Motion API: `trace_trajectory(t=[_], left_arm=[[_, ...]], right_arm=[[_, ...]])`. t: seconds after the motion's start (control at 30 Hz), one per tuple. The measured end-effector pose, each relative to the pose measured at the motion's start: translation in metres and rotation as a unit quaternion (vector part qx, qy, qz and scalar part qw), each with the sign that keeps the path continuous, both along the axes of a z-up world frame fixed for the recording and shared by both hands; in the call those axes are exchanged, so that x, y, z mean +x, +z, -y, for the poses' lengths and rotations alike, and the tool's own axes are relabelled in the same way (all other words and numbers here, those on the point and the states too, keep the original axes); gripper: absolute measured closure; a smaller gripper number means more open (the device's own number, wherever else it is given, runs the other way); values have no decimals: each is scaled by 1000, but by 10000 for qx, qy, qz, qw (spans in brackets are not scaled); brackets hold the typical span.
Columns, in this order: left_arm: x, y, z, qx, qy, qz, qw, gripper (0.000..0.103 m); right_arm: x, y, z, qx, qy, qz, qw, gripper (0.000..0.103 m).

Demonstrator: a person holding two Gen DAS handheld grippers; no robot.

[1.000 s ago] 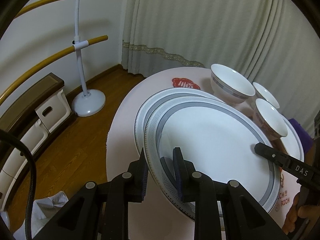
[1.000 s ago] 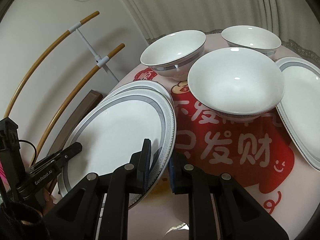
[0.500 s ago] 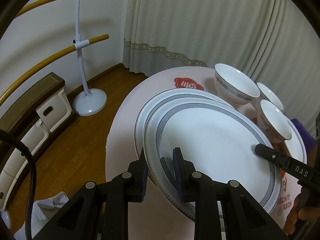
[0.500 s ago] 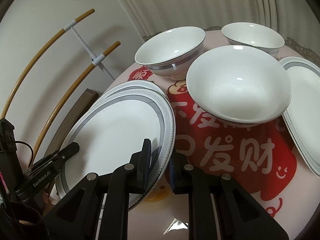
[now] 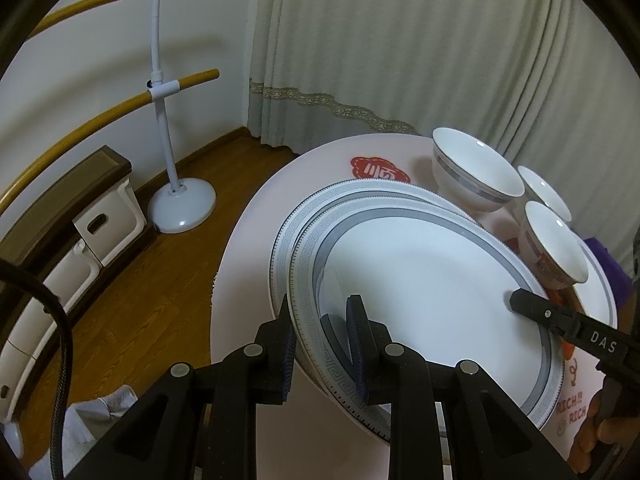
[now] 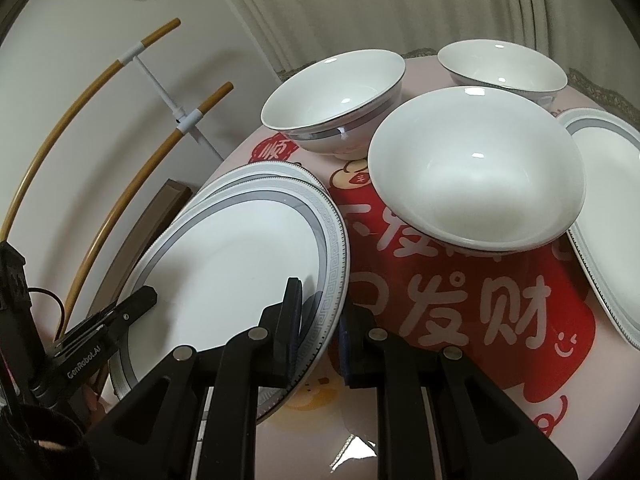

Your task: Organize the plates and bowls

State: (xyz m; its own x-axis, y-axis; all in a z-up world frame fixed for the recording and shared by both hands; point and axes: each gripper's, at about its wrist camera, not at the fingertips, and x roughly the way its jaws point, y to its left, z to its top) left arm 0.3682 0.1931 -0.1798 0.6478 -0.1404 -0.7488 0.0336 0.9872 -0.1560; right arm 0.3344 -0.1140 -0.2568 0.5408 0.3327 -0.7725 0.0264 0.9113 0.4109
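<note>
A large white plate with a grey band (image 5: 420,300) (image 6: 240,264) is held at both sides. My left gripper (image 5: 320,312) is shut on its near left rim, and its finger (image 6: 136,300) shows in the right wrist view. My right gripper (image 6: 320,300) is shut on the opposite rim, its finger (image 5: 560,320) reaching in from the right. The held plate lies over a matching plate (image 5: 320,204) (image 6: 272,170) on the round table (image 5: 256,280), shifted a little off it. I cannot tell whether the two touch. Three white bowls (image 6: 336,96) (image 6: 476,164) (image 6: 504,64) stand behind.
A third plate (image 6: 608,184) lies at the table's right edge. To the left, off the table, are a white stand with curved wooden bars (image 5: 164,88) and a low cabinet (image 5: 80,216) on the wood floor. A curtain (image 5: 400,40) hangs behind. A hand (image 5: 604,428) shows lower right.
Both grippers keep their hold on the plate. The views have drifted only slightly; the bowls sit a touch further right in the left wrist view.
</note>
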Motion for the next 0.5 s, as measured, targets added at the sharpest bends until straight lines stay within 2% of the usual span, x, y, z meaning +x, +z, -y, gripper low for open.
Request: trace_trajectory(t=[0.27,0.5], left_arm=[[1,-1,0,-10,-2,-9,10000,82],[2,-1,1,4,-22,6,10000,82]], right_arm=[[-2,0,1,65,-66,30,10000,84],[-11,-3,7,357,-207,60,9991,84]])
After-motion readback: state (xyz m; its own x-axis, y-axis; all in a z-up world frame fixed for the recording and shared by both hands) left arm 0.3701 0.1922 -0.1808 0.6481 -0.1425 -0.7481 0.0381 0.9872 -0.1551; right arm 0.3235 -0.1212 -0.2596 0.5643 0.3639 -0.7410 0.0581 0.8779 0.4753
